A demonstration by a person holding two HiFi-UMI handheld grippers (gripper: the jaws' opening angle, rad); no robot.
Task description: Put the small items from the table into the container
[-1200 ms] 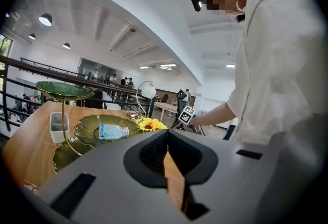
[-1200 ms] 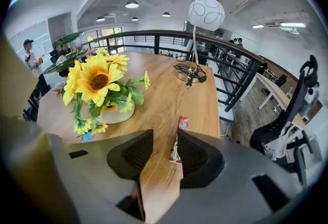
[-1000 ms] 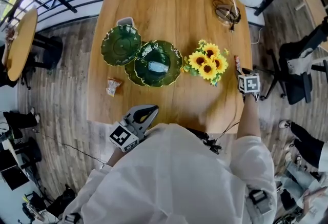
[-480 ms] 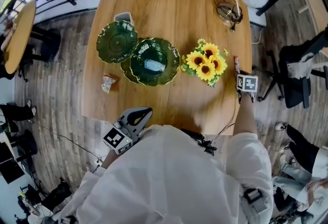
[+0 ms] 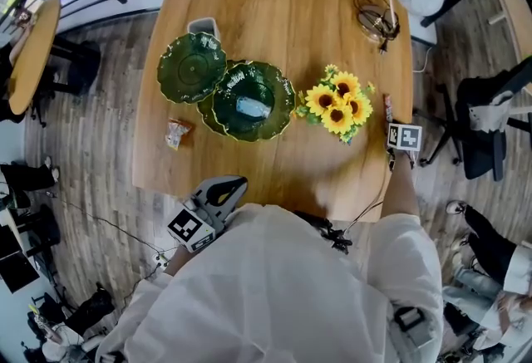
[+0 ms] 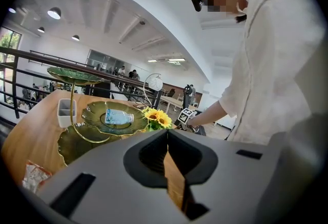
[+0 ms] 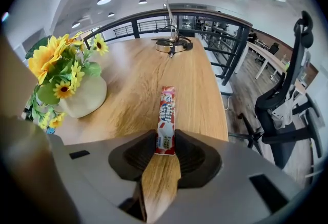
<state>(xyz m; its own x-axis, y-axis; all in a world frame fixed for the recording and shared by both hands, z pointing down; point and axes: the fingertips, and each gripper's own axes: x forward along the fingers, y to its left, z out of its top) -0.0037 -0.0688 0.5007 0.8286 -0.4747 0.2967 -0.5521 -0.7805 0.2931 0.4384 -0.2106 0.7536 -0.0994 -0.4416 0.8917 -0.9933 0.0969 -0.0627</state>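
Now, snack packet (image 7: pixel 166 110) end nipped btwn right gripper (image 7: pixel 165 137) jaws, rest on table (image 7: pixel 133 79)

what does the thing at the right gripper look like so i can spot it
On the light wooden table, go to the right edge, just past the cream pot of yellow sunflowers. Lying flat there is a slim red and white stick packet, its near end between the right gripper's jaws; nothing else on the table is so long and narrow.
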